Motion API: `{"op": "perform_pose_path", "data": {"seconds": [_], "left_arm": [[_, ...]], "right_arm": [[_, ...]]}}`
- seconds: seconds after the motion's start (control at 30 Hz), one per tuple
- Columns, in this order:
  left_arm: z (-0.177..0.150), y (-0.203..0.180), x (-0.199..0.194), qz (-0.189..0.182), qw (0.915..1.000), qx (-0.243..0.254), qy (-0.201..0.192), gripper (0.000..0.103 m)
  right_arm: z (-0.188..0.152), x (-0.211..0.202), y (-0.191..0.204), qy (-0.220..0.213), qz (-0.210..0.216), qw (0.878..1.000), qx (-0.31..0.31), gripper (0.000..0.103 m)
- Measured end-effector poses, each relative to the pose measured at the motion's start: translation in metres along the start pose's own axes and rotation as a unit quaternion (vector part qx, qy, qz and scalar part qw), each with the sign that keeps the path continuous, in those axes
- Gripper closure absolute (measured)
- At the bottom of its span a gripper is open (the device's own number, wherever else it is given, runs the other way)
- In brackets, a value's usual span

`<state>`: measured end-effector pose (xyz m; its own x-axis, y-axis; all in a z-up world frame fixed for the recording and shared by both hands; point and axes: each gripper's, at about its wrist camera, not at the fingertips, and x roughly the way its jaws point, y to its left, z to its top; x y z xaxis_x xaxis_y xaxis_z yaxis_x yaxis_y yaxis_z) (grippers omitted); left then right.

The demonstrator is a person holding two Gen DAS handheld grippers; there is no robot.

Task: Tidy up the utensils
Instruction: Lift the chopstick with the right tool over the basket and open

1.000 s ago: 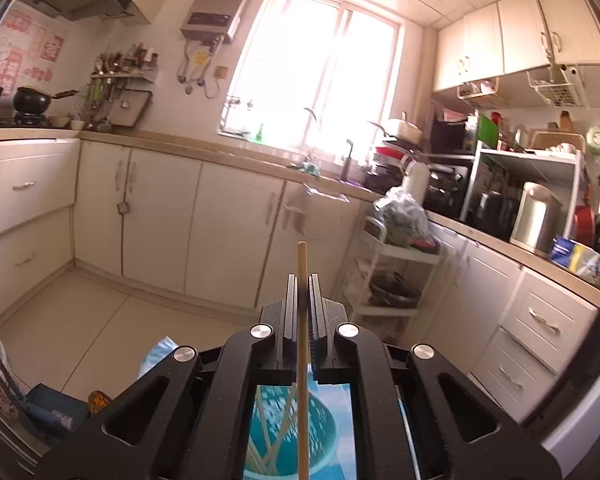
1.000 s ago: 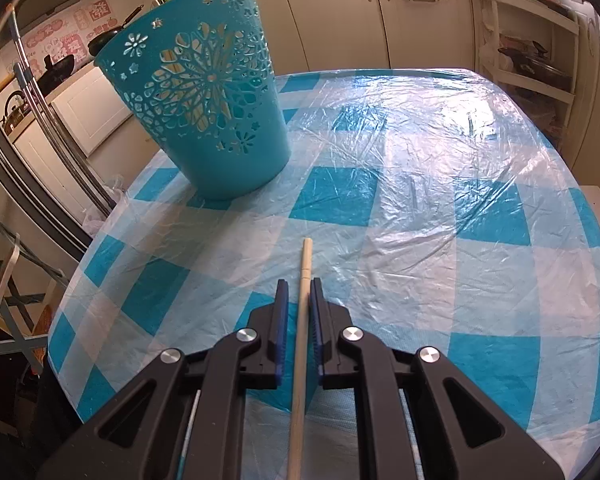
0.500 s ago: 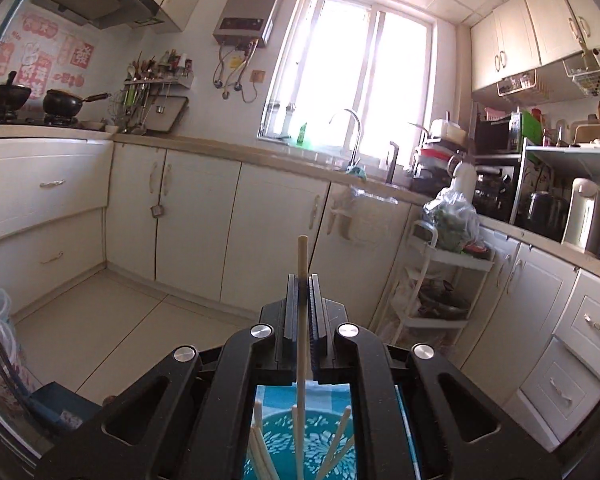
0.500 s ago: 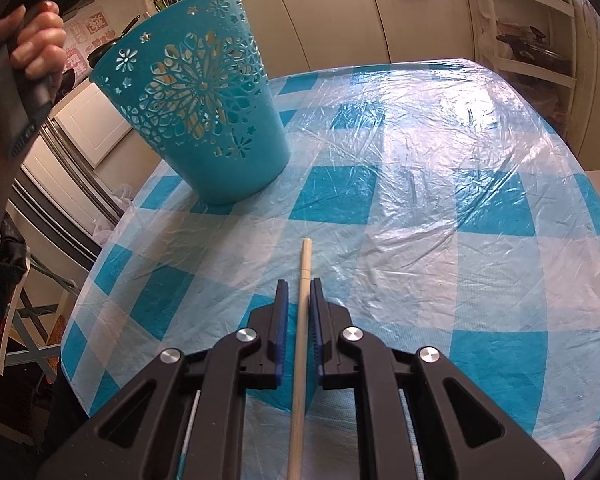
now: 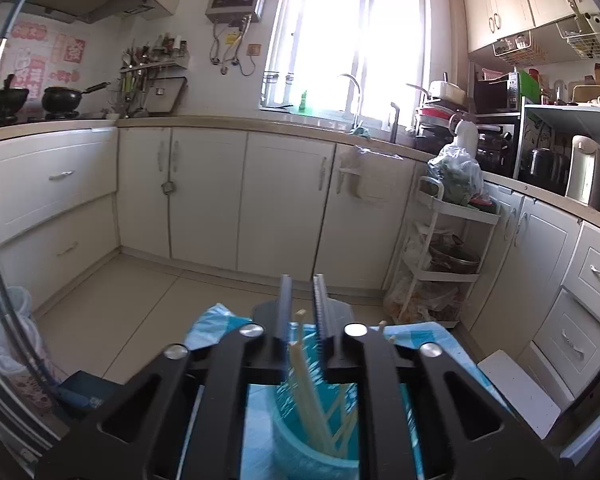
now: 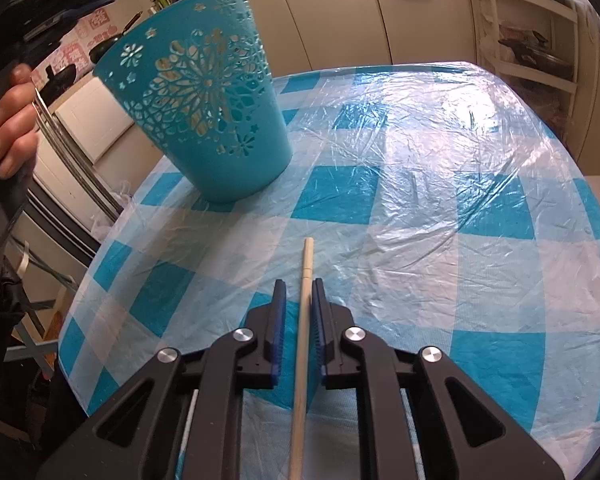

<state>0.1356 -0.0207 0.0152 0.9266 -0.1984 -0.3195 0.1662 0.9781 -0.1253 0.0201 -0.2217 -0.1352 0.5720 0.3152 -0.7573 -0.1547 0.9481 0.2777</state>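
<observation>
My left gripper hangs over the teal cut-out basket. Its jaws are opening, and no pad presses on anything. A pale chopstick leans free below them among several chopsticks inside the basket. In the right wrist view the basket stands on the blue-checked table at the far left. A hand holds the left gripper's handle beside it. My right gripper points down at the table. Its jaws are opening around another chopstick, with a gap on the left side.
The table's round edge falls away to the left, close behind the basket. A white rolling rack and a white stool stand by the cabinets. A bagged bin sits on the floor at the left.
My left gripper sank toward the basket and its jaws parted; the chopstick it gripped slid down into the basket. The hand on its handle came into the right view. The right jaws widened slightly.
</observation>
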Motion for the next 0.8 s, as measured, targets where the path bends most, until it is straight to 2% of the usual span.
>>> {"op": "perform_pose_path", "data": {"seconds": [0.03, 0.07, 0.1, 0.17, 0.23, 0.3, 0.43, 0.57, 0.67, 0.8], "left_arm": [[-0.003, 0.005, -0.010, 0.010, 0.9999, 0.001, -0.004, 0.068], [-0.006, 0.010, -0.018, 0.018, 0.9998, 0.001, -0.007, 0.053], [-0.010, 0.014, -0.027, 0.025, 0.9996, 0.003, -0.011, 0.047], [-0.022, 0.021, -0.039, 0.038, 0.9992, 0.012, -0.003, 0.041], [-0.041, 0.027, -0.047, 0.049, 0.9984, 0.018, 0.022, 0.034], [-0.060, 0.032, -0.049, 0.054, 0.9972, 0.014, 0.049, 0.024], [-0.099, 0.041, -0.040, 0.063, 0.9911, 0.007, 0.117, 0.021], [-0.131, 0.051, -0.030, 0.063, 0.9834, -0.001, 0.171, 0.019], [-0.139, 0.057, -0.029, 0.069, 0.9804, -0.005, 0.184, 0.019], [-0.136, 0.061, -0.032, 0.074, 0.9805, -0.010, 0.182, 0.018]], "right_arm": [[-0.001, -0.001, 0.002, 0.001, -0.006, 1.000, -0.006, 0.085], [-0.002, -0.001, 0.005, 0.001, -0.015, 1.000, -0.013, 0.084], [-0.004, -0.002, 0.009, 0.002, -0.028, 0.999, -0.022, 0.084], [-0.006, -0.001, 0.016, 0.003, -0.052, 0.998, -0.039, 0.086], [-0.007, 0.000, 0.022, 0.000, -0.077, 0.995, -0.058, 0.090], [-0.008, 0.000, 0.022, 0.000, -0.085, 0.995, -0.059, 0.096], [-0.012, -0.011, 0.013, 0.001, -0.058, 0.998, -0.025, 0.097], [-0.013, -0.035, 0.009, -0.020, 0.003, 1.000, 0.018, 0.097], [0.000, -0.053, 0.009, -0.048, 0.046, 0.997, 0.046, 0.097], [0.035, -0.078, 0.018, -0.097, 0.091, 0.989, 0.061, 0.097]]}}
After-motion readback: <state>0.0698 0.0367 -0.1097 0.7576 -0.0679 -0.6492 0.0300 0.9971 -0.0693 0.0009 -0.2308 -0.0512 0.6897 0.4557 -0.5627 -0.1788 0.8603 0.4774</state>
